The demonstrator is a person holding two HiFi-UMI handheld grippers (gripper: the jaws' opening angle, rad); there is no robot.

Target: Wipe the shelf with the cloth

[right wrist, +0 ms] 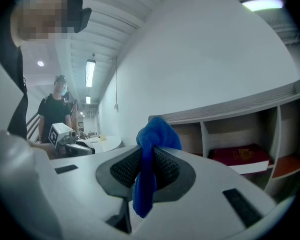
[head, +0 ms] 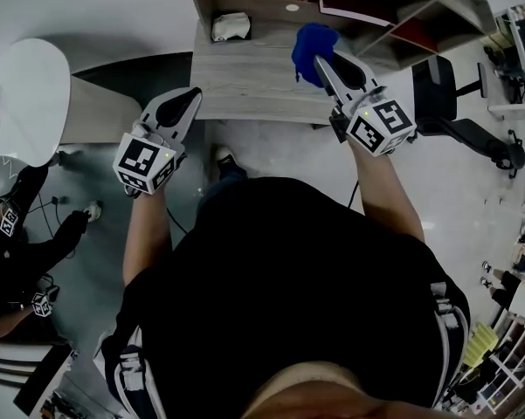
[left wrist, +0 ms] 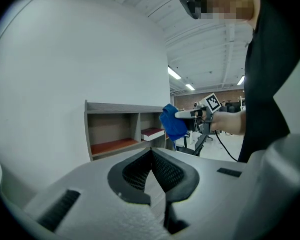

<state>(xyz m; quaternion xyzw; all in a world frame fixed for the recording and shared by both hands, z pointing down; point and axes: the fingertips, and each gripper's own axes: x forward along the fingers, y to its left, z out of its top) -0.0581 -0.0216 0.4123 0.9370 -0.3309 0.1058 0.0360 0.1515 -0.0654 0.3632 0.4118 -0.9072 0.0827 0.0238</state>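
The grey wooden shelf [head: 245, 81] stands against the wall ahead of me, with open compartments below its top [right wrist: 229, 115]. My right gripper [head: 318, 61] is shut on a blue cloth [head: 309, 49], held just over the right part of the shelf top. The cloth [right wrist: 149, 156] bunches above the jaws and hangs down between them. My left gripper [head: 192, 101] is shut and holds nothing; it hovers at the shelf's front left edge. From the left gripper view, the cloth [left wrist: 171, 122] and the right gripper [left wrist: 187, 114] show in front of the shelf [left wrist: 115, 128].
A crumpled white object [head: 231, 26] lies at the back of the shelf. A red book [right wrist: 239, 155] lies in a lower compartment. A round white table [head: 26, 94] stands left, an office chair [head: 459, 103] right. Another person [right wrist: 56, 109] stands behind.
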